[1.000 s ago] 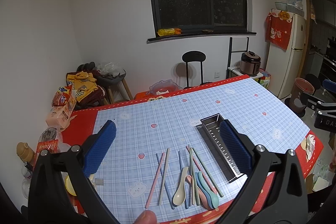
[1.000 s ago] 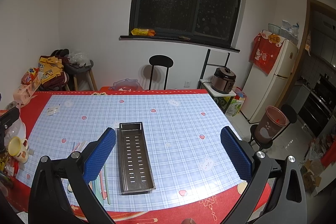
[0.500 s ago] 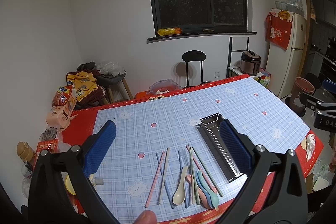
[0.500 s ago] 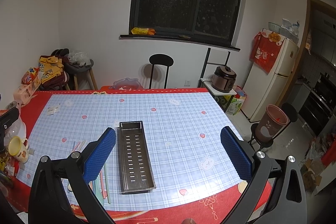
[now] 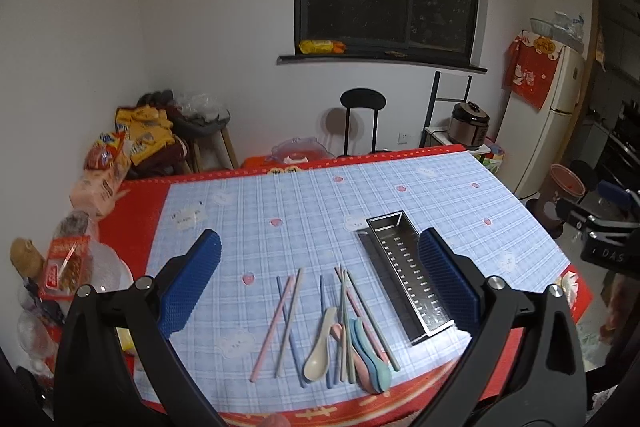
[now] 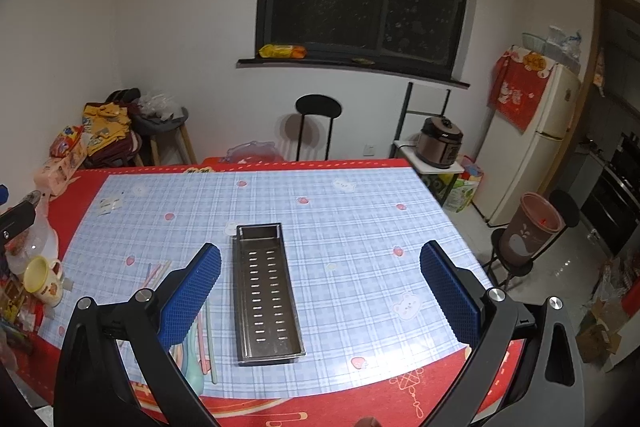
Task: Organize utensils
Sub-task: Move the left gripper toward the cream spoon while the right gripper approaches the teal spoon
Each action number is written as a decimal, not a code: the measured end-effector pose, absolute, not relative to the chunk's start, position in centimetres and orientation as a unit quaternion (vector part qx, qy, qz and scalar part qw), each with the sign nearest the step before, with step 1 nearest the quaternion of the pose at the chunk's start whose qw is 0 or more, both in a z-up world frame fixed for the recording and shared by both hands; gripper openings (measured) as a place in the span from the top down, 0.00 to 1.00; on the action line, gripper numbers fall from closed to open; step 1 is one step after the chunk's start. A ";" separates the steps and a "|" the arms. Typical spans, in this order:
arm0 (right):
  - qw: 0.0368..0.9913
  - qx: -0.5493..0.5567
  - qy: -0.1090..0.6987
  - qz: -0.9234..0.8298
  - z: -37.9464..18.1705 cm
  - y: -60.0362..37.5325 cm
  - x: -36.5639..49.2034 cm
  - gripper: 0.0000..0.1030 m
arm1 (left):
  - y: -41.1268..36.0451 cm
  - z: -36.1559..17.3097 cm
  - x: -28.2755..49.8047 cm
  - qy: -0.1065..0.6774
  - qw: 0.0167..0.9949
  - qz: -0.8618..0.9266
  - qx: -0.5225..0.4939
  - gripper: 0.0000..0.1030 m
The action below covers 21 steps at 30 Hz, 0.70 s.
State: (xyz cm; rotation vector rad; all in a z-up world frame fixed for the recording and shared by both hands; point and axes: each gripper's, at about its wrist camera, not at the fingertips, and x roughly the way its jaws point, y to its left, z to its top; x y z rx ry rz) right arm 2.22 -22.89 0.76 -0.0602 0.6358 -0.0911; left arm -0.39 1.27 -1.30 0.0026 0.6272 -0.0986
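A long perforated steel tray (image 5: 404, 269) lies empty on the blue plaid tablecloth; it also shows in the right wrist view (image 6: 266, 291). Left of it lie several pastel chopsticks (image 5: 286, 321) and pastel spoons (image 5: 320, 347), loose near the table's front edge. In the right wrist view the chopsticks (image 6: 154, 273) are partly hidden behind the left finger. My left gripper (image 5: 320, 291) is open and empty, held above the utensils. My right gripper (image 6: 320, 295) is open and empty, held above the tray.
A yellow mug (image 6: 42, 285), jars and snack packets (image 5: 60, 267) crowd the table's left edge. A black stool (image 5: 362, 121) and a rice cooker (image 6: 440, 141) stand beyond the far edge. A brown bin (image 6: 530, 229) and a fridge (image 6: 528, 143) are to the right.
Both cameras have tilted slightly downward, so the table and utensils sit a little higher in view. Nothing on the table has moved.
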 end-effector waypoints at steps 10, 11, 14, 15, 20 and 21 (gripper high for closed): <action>0.931 -0.009 0.358 0.071 -3.7 -23.9 5.8 0.05 | 1.4 -3.9 0.2 0.331 0.943 -0.022 -0.009 0.05; 0.927 -0.010 0.365 0.080 -4.3 -23.9 6.3 0.05 | 1.5 -4.4 0.3 0.336 0.942 -0.015 -0.011 0.05; 0.920 -0.016 0.376 0.113 -6.3 -23.2 7.4 0.05 | 2.3 -6.1 0.4 0.351 0.936 0.008 -0.017 0.05; 0.919 -0.019 0.376 0.117 -6.7 -22.9 7.4 0.05 | 2.6 -6.6 0.3 0.357 0.934 0.013 -0.018 0.05; 0.906 -0.015 0.397 0.144 -9.1 -20.9 8.5 0.05 | 4.8 -9.8 1.1 0.396 0.918 0.020 -0.004 0.05; 0.906 -0.015 0.399 0.142 -9.4 -20.7 8.7 0.05 | 5.3 -10.3 1.3 0.401 0.916 0.013 -0.006 0.05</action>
